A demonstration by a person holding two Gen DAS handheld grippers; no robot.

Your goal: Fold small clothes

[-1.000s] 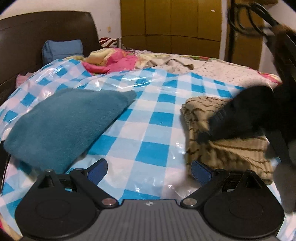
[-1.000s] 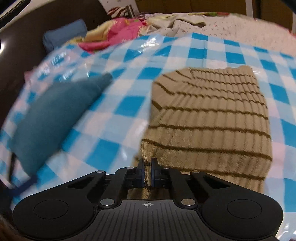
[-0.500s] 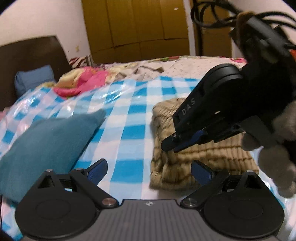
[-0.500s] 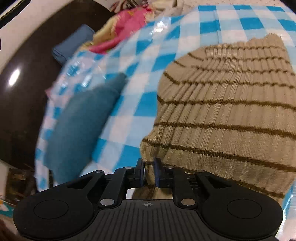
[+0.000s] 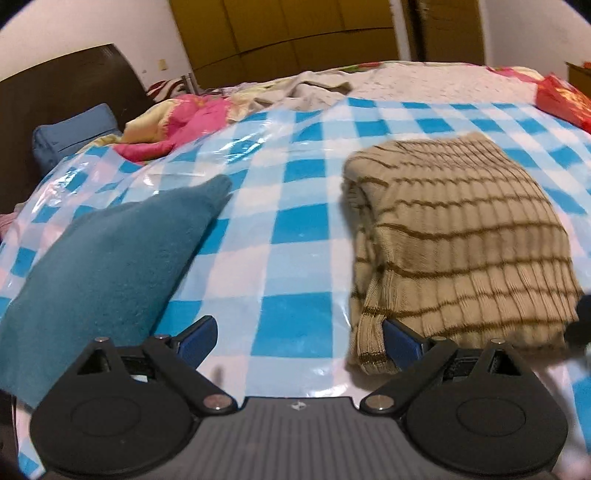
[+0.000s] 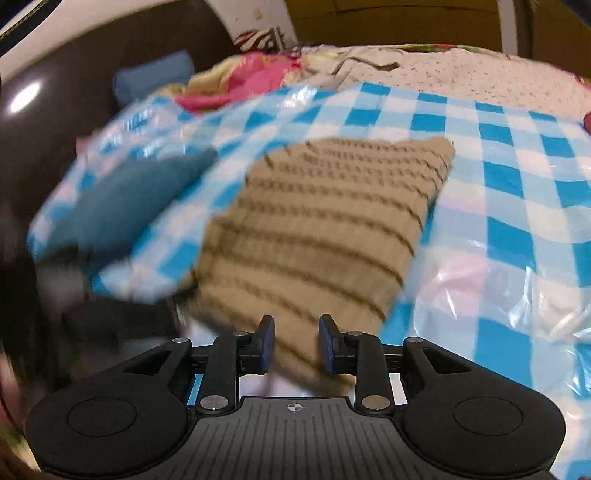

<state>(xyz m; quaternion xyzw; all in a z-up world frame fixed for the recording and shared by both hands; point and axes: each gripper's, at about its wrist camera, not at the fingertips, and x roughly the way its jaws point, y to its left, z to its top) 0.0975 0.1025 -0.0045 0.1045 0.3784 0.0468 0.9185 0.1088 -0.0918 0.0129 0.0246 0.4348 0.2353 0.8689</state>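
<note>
our right gripper (image 6: 296, 345) has let go of the striped sweater (image 5: 458, 236), its jaws now parted. our left gripper (image 5: 299, 341) is spread wide, holding nothing; we judge this fold finished.

Checked plastic sheet (image 5: 295, 236), blue pillow (image 5: 74, 133), wooden wardrobe (image 5: 295, 33)

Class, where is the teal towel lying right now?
In the left wrist view, the teal towel lies left on the checkered sheet, apart from the striped sweater.
</note>
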